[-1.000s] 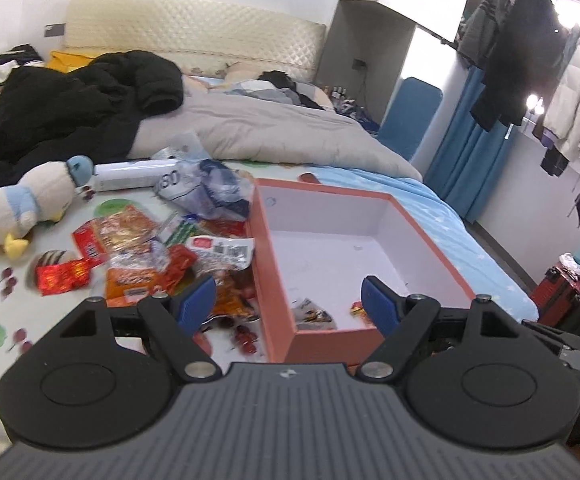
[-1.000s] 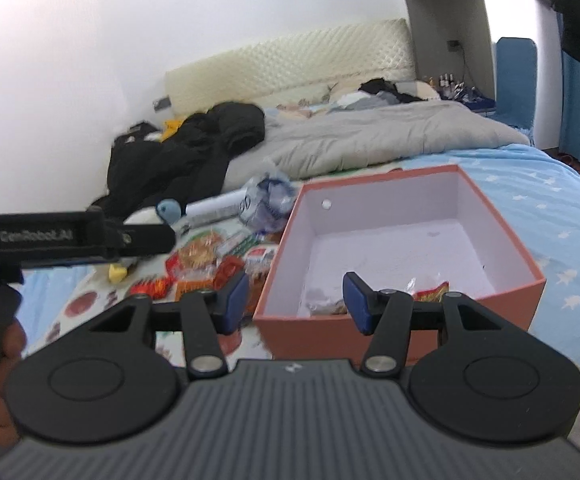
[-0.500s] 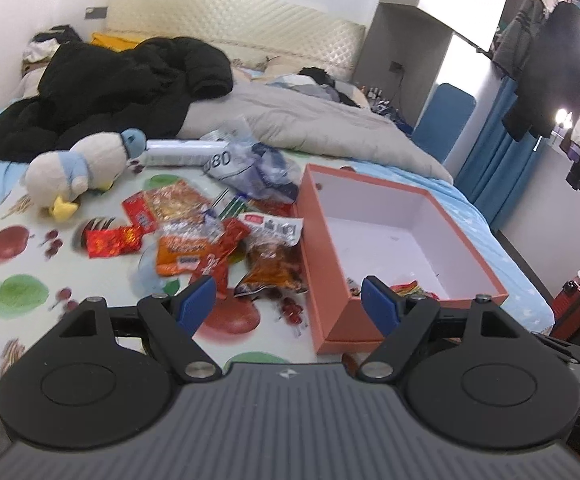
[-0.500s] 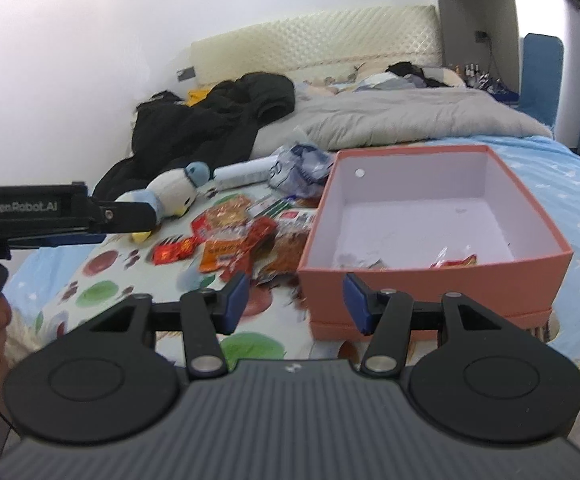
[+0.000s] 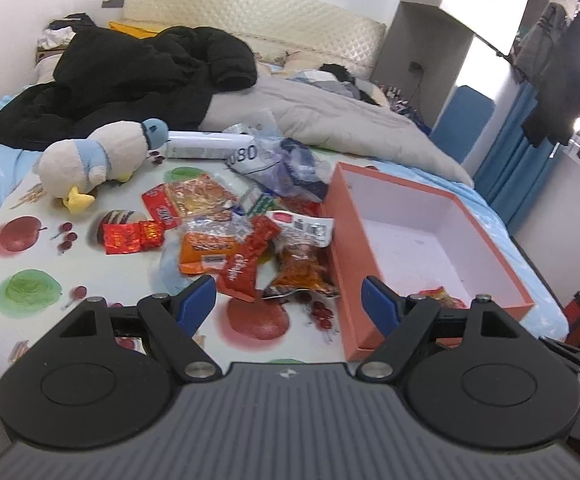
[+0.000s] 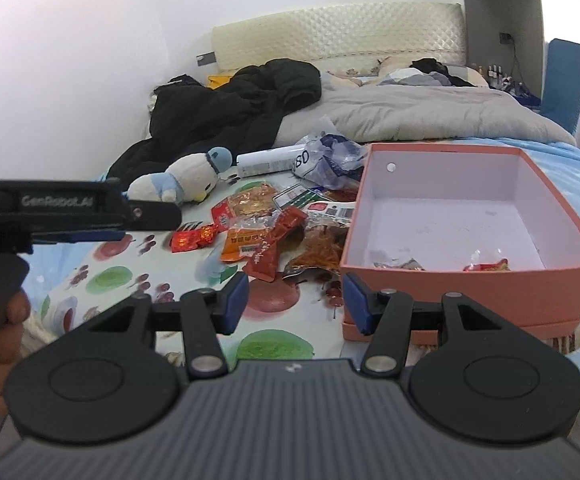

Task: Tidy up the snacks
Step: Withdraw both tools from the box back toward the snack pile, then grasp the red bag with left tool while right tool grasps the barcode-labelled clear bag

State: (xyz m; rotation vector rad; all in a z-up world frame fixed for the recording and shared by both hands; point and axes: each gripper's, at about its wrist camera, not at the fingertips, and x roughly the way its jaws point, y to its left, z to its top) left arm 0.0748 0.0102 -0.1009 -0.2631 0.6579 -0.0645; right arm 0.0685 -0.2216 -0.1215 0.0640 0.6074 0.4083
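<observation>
A pile of snack packets [image 5: 234, 240] lies on the fruit-print sheet, left of an open orange box [image 5: 346, 248]. The pile also shows in the right wrist view [image 6: 266, 236], beside the box [image 6: 470, 292]. A few packets [image 6: 486, 266] lie inside the box near its front wall. My left gripper [image 5: 288, 304] is open and empty, held back above the front of the bed. My right gripper [image 6: 294, 304] is open and empty, near the box's front left corner. The left gripper's body [image 6: 62, 210] shows at the left of the right wrist view.
A plush duck [image 5: 102, 156], a white tube [image 5: 206, 148] and a crumpled plastic bag [image 5: 286, 168] lie behind the snacks. A black coat [image 5: 130, 80] and grey duvet [image 5: 330, 116] cover the far bed. Clothes hang at the right [image 5: 570, 60].
Both grippers have pulled back and away from the box, so more of the bed and the snack pile is in view. Both stay open and empty.
</observation>
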